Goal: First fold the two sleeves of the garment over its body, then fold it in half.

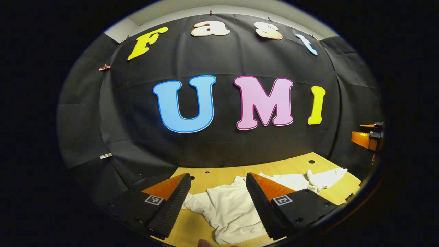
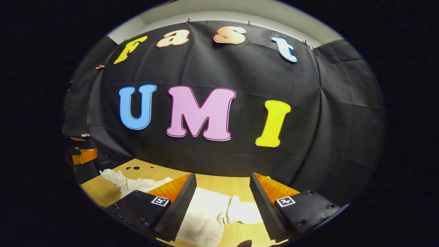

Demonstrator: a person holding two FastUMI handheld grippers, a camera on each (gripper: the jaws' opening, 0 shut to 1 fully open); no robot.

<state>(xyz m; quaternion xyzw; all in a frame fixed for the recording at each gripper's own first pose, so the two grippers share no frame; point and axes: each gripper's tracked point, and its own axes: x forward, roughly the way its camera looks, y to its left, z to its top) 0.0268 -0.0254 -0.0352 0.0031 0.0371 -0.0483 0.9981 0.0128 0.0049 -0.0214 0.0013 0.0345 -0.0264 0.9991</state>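
Both grippers are spread wide and holding nothing: your left gripper (image 1: 218, 187) and your right gripper (image 2: 223, 187) each hang above the table (image 1: 219, 173) with jaws apart. The white garment (image 1: 233, 209) lies crumpled on the wood below and ahead of both, not flat, with one bunched end trailing toward the other gripper's side. Main risk, as I judge it: you pinch a wrinkle or two layers instead of a sleeve, because the sleeves aren't clearly laid out. I can't tell which bunch is a sleeve. Flatten first, I'd say.
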